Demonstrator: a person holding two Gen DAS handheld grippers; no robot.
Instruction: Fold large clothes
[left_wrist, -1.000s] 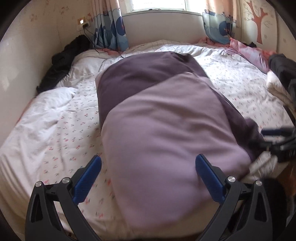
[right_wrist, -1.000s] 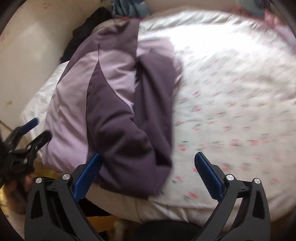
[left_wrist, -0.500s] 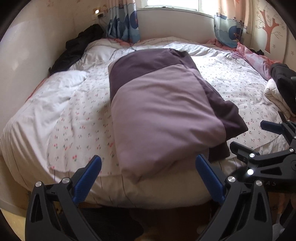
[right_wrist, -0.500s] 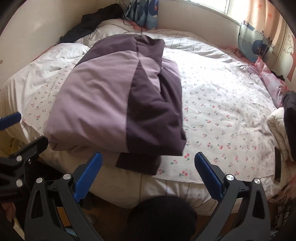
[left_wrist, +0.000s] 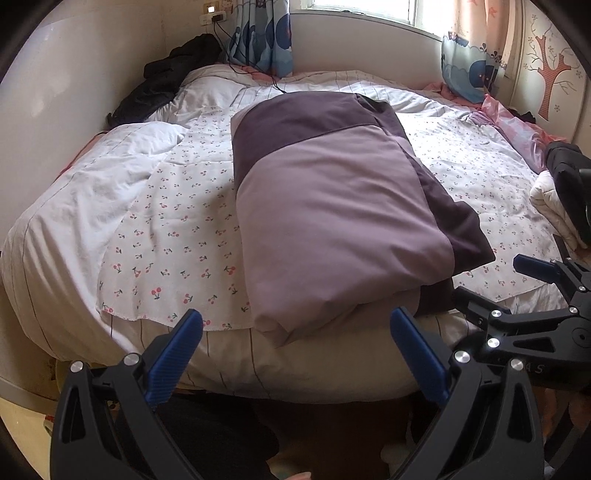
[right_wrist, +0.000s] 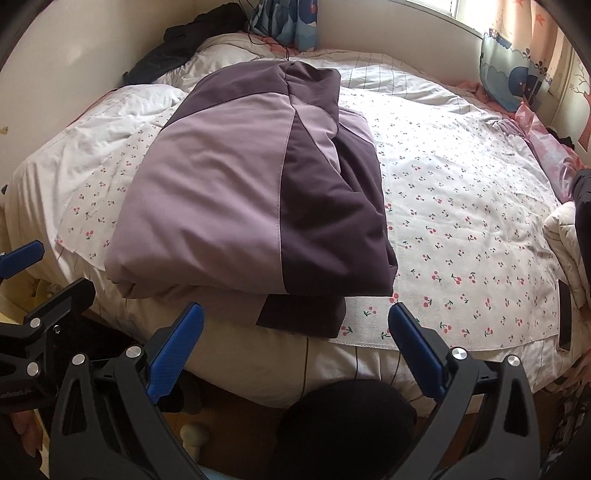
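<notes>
Left gripper (left_wrist: 295, 354) spread, empty | two-tone lilac and dark purple padded jacket (left_wrist: 332, 206) folded lengthwise at near edge of cherry-print bed sheet (left_wrist: 173, 236) | right gripper (right_wrist: 295, 354) spread, empty | advice: pinch both near corners together, fold away evenly | right view alone shows dark flap (right_wrist: 303, 314) protruding beneath.

A bed (left_wrist: 66, 236) with cherry-print sheet (left_wrist: 177, 251) fills the cream-walled room; daylight enters a curtained window (left_wrist: 362, 9).
</notes>
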